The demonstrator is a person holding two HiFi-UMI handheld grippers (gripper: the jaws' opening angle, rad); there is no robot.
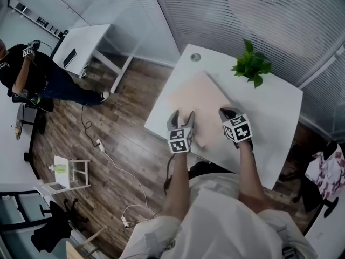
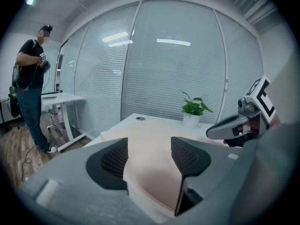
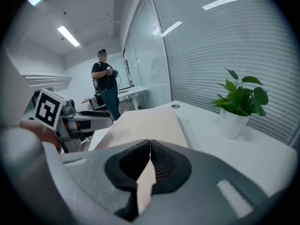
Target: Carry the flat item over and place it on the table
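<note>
At six o'clock in the head view we wear a white short-sleeved shirt (image 1: 215, 220). Our left gripper (image 1: 181, 117) and right gripper (image 1: 226, 113) are grey with black ribbed jaws, each topped by a white cube (image 1: 180, 140) of black square markers.

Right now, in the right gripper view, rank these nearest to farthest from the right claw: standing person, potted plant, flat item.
1. flat item, pinched in the right claw.
2. potted plant, to the right.
3. standing person, far left.
</note>
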